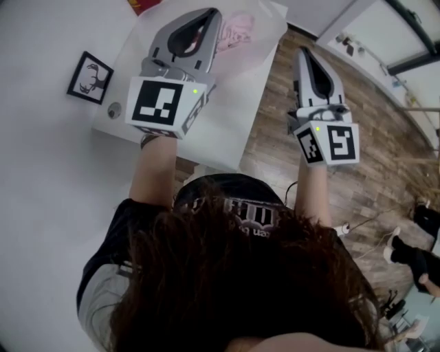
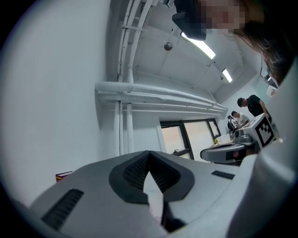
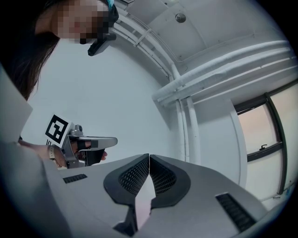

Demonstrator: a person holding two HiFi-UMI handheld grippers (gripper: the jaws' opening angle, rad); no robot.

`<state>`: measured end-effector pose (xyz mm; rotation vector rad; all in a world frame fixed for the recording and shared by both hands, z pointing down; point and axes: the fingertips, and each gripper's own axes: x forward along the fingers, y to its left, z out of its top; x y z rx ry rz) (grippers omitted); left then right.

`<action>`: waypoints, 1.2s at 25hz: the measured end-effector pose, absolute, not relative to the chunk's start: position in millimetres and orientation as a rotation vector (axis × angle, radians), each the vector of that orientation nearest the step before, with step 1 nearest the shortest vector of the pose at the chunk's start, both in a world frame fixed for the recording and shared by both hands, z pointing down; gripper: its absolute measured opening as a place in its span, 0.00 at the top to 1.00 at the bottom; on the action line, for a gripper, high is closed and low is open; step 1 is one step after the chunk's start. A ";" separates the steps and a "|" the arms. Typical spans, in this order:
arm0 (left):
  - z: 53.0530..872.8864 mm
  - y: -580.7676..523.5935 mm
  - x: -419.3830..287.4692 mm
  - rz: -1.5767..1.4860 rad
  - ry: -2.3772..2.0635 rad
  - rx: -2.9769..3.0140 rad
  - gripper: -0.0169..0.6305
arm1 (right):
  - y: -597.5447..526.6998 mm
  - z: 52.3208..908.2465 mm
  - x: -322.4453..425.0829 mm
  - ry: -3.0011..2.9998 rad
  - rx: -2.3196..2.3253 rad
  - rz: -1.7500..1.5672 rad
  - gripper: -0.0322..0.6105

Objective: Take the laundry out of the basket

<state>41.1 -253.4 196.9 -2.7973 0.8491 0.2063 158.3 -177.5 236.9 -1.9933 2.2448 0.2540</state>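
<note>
Left hand-held gripper (image 1: 212, 14) – jaws together, empty; right hand-held gripper (image 1: 303, 51) same; shirt print (image 1: 237, 214) illegible.

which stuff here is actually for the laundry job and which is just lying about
For the job:
- pink cloth, probably laundry, lying on the white table
- left gripper and right gripper, both shut and empty
- no basket in view

Just lying about:
- framed deer picture
- small round thing beside it

Framed deer picture (image 1: 90, 77), white table (image 1: 234, 117)
</note>
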 end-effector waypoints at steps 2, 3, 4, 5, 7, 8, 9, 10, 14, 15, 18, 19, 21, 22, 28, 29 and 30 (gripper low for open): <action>198.4 -261.4 42.9 0.203 0.852 -2.799 0.97 | -186.2 234.7 159.2 2.251 -1.988 0.259 0.91; 199.0 -265.6 43.9 0.198 0.855 -2.798 0.97 | -190.9 233.6 160.0 2.254 -1.985 0.262 0.91; 199.2 -270.2 45.0 0.192 0.859 -2.797 0.97 | -196.0 232.8 161.1 2.258 -1.982 0.265 0.91; 199.0 -275.1 46.4 0.185 0.865 -2.795 0.97 | -201.3 232.5 162.4 2.262 -1.978 0.267 0.91; 197.9 -285.9 50.8 0.176 0.871 -2.792 0.97 | -212.7 232.7 166.1 2.273 -1.966 0.265 0.91; 197.4 -291.5 54.1 0.172 0.870 -2.791 0.97 | -218.6 233.1 168.5 2.279 -1.957 0.262 0.91; 197.1 -297.2 58.1 0.168 0.864 -2.788 0.97 | -224.8 233.5 171.3 2.284 -1.949 0.258 0.91; 197.2 -303.1 62.3 0.161 0.858 -2.785 0.97 | -231.0 234.0 174.1 2.288 -1.940 0.254 0.91; 201.6 -327.5 79.1 0.132 0.851 -2.788 0.97 | -256.3 233.5 185.4 2.317 -1.907 0.249 0.91; 203.0 -333.9 82.5 0.131 0.853 -2.789 0.97 | -262.5 233.1 187.7 2.326 -1.898 0.250 0.91; 209.0 -351.7 90.9 0.108 0.862 -2.784 0.97 | -279.5 235.3 194.0 2.350 -1.874 0.245 0.91; 211.0 -357.3 93.2 0.100 0.865 -2.781 0.97 | -284.7 236.5 196.2 2.354 -1.868 0.242 0.91; 215.0 -367.7 97.2 0.086 0.863 -2.778 0.97 | -294.0 238.2 199.7 2.360 -1.858 0.238 0.91; 217.9 -372.5 99.3 0.076 0.856 -2.781 0.97 | -298.0 238.8 200.7 2.362 -1.854 0.238 0.91; 239.8 -394.4 121.0 -0.028 0.779 -2.785 0.95 | -316.0 242.7 209.0 2.375 -1.823 0.222 0.91; 243.9 -396.4 125.4 -0.047 0.763 -2.786 0.91 | -318.0 243.2 211.4 2.373 -1.821 0.218 0.91; 248.1 -398.5 129.5 -0.066 0.748 -2.789 0.90 | -319.9 243.5 213.6 2.371 -1.820 0.215 0.91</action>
